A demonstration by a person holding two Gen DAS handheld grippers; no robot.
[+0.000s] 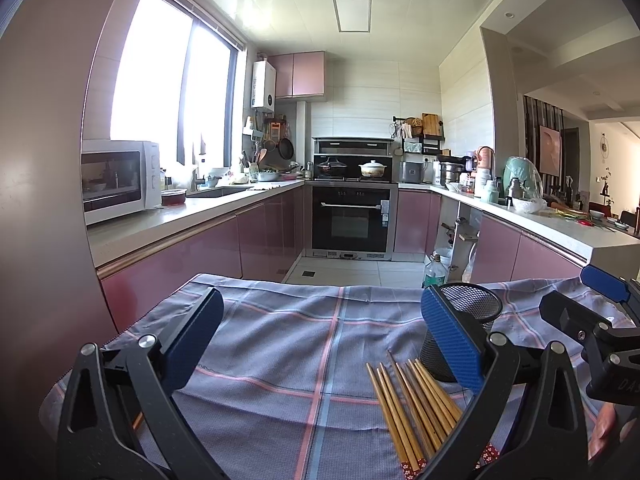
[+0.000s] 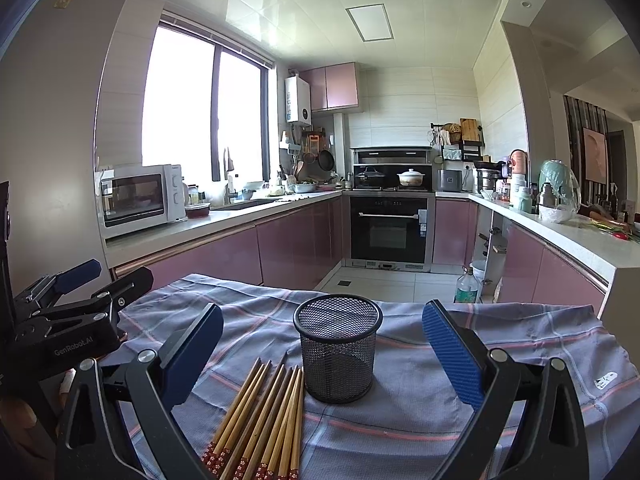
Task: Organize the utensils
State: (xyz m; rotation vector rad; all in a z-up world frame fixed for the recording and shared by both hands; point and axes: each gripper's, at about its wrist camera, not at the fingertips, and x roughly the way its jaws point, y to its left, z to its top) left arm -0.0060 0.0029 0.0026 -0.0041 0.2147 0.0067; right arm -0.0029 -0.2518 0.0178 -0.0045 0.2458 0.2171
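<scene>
Left gripper (image 1: 322, 344) jaws wide apart, nothing between, hovering over cloth. Right gripper (image 2: 322, 350) likewise spread and empty, framing holder, probably lining up for a pick. Bundle of brown bamboo chopsticks with red flowered ends (image 2: 260, 416) lies flat on near cloth, tips fanned toward and just beside black wire-mesh cylindrical holder (image 2: 337, 348), upright and empty. Blue-grey checked tablecloth (image 2: 420, 420) under both. Nothing blocks holder mouth. Far: white microwave (image 2: 140, 198) on left counter, black oven (image 2: 390, 228) at back.
</scene>
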